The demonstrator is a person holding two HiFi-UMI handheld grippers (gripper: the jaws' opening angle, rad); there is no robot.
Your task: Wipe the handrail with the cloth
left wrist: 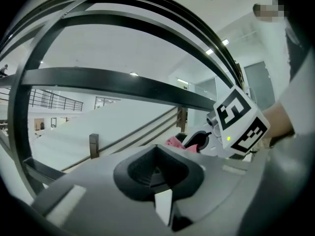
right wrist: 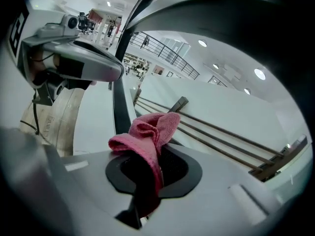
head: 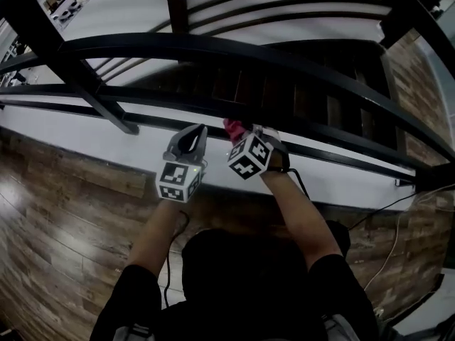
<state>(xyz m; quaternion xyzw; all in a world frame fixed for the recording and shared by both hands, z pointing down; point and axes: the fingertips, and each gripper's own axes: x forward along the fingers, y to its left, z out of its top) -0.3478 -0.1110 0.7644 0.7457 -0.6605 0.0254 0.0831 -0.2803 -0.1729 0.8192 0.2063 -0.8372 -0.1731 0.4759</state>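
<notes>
The black handrail (head: 213, 48) curves across the head view, with a lower black rail (head: 163, 112) under it. My right gripper (head: 238, 131) is shut on a pink cloth (head: 232, 127) and holds it up against the lower rail. In the right gripper view the cloth (right wrist: 147, 132) bunches out of the shut jaws (right wrist: 147, 168), under the dark rail (right wrist: 236, 23). My left gripper (head: 195, 136) sits just left of the right one, shut with nothing in it, a little short of the rail. The left gripper view shows its jaws (left wrist: 157, 170) closed, the cloth (left wrist: 174, 142) beyond them.
Dark wooden stairs (head: 313, 98) descend behind the rails. A slanted black baluster (head: 92, 94) crosses at the left. A white ledge (head: 85, 144) runs under the rails, with wood-plank floor (head: 57, 219) on my side. Cables (head: 394, 240) lie at the right.
</notes>
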